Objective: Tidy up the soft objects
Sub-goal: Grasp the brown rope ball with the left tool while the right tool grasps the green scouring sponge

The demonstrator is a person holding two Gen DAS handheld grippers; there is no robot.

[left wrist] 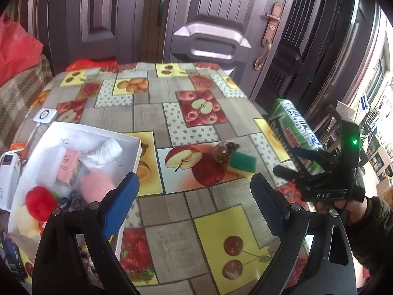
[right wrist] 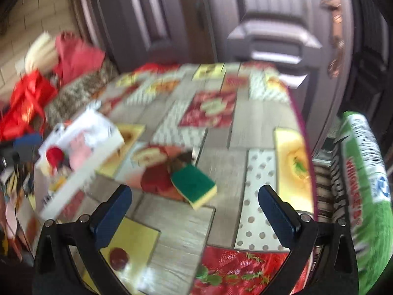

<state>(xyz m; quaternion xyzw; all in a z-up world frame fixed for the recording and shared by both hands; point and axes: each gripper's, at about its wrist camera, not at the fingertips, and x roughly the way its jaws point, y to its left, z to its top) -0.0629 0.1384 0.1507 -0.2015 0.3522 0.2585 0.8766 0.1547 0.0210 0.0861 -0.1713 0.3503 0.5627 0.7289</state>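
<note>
A green and yellow sponge (left wrist: 242, 163) lies on the fruit-patterned tablecloth (left wrist: 167, 113), touching a small brown lump (left wrist: 224, 150). The sponge (right wrist: 194, 186) also shows in the blurred right wrist view, just ahead of my right gripper (right wrist: 195, 205), which is open and empty. My left gripper (left wrist: 194, 205) hangs open over the table, nearer than the sponge, nothing between its blue fingers (left wrist: 121, 205). A white box (left wrist: 24, 174) at the left holds a red fluffy ball (left wrist: 40, 202), a pink soft thing (left wrist: 97, 188), a pink pack (left wrist: 67, 166) and white cloth (left wrist: 108, 148).
A green wrapped bundle (left wrist: 294, 127) stands off the table's right edge. The right gripper's black body (left wrist: 326, 169) and the hand holding it are at the right. A white device (left wrist: 44, 116) lies behind the box. A door (left wrist: 213, 19) is behind the table, red bags (right wrist: 27, 103) at the left.
</note>
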